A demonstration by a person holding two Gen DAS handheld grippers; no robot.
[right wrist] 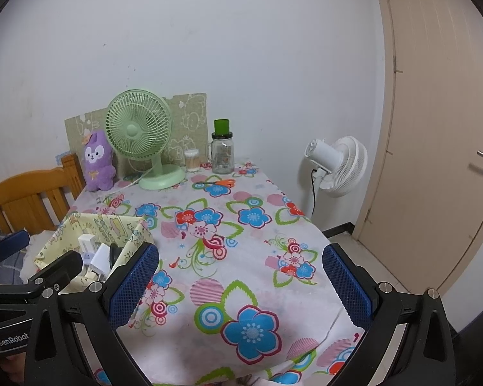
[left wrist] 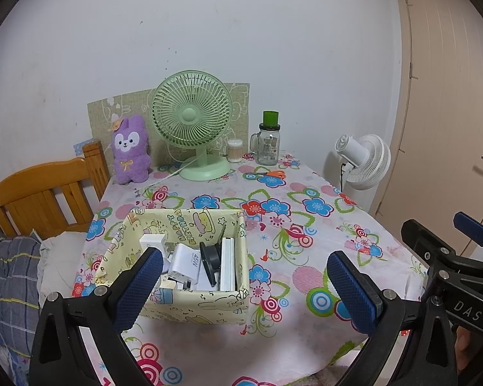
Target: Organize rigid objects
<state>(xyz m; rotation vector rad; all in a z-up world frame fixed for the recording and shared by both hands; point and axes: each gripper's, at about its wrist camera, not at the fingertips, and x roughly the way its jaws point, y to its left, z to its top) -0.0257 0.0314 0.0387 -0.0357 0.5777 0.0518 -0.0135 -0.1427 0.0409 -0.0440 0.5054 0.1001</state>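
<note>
A pale yellow fabric box (left wrist: 209, 305) sits on the floral tablecloth near the table's front left. It holds white chargers (left wrist: 185, 265), a black round item (left wrist: 209, 259) and a white flat slab (left wrist: 227, 268). The box also shows in the right wrist view (right wrist: 53, 244). My left gripper (left wrist: 246, 284) is open and empty, hovering just in front of the box. My right gripper (right wrist: 240, 284) is open and empty over the table's front right. Orange scissors (left wrist: 270, 173) lie at the back of the table.
A green desk fan (left wrist: 193, 122), a purple plush bunny (left wrist: 130, 151), a cotton swab jar (left wrist: 235, 149) and a glass jar with a green lid (left wrist: 269, 143) stand along the back wall. A wooden bed frame (left wrist: 38, 193) is left; a white floor fan (left wrist: 365, 160) and door are right.
</note>
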